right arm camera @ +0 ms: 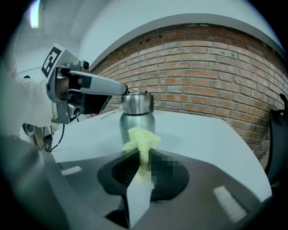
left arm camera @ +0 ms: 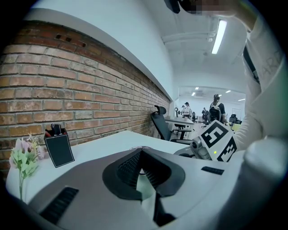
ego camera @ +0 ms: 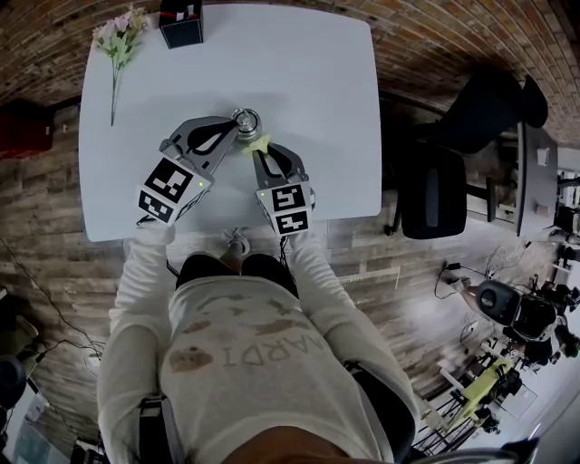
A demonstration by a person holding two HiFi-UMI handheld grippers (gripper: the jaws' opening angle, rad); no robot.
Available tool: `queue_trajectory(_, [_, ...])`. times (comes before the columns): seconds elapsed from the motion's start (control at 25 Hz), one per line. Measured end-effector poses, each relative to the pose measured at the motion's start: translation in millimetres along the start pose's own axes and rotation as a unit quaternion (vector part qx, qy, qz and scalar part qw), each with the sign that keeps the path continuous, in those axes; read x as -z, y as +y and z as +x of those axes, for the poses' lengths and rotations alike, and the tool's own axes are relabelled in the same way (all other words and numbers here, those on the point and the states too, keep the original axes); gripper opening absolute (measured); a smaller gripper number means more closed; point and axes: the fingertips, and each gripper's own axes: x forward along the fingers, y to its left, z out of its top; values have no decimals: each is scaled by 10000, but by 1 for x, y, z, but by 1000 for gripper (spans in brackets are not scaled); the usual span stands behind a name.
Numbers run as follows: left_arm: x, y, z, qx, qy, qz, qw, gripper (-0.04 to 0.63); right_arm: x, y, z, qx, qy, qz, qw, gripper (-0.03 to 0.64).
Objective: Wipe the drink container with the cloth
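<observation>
A steel drink container (ego camera: 246, 119) (right arm camera: 137, 117) stands upright near the middle of the white table (ego camera: 299, 82). My left gripper (ego camera: 237, 129) (left arm camera: 141, 152) reaches it from the left, and its jaws are closed at the cap, whose thin rim (left arm camera: 140, 148) shows just past the tips. In the right gripper view that left gripper (right arm camera: 122, 89) touches the cap's side. My right gripper (ego camera: 257, 152) (right arm camera: 141, 156) is shut on a bunched yellow cloth (ego camera: 258, 143) (right arm camera: 142, 143), which rests against the container's near side.
A black pen holder (ego camera: 181, 23) (left arm camera: 58, 149) and a sprig of flowers (ego camera: 120, 41) (left arm camera: 24, 161) sit at the table's far edge. A black office chair (ego camera: 435, 186) (left arm camera: 161, 120) stands to the right. A brick wall (right arm camera: 202, 85) runs behind the table.
</observation>
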Motion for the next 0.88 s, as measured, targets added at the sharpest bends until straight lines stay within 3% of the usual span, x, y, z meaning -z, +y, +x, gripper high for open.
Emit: queue_trajectory(0.88, [-1,1,0,-6,-21,-27,10000,2,3,42,8,-389,116,-218,9989,71])
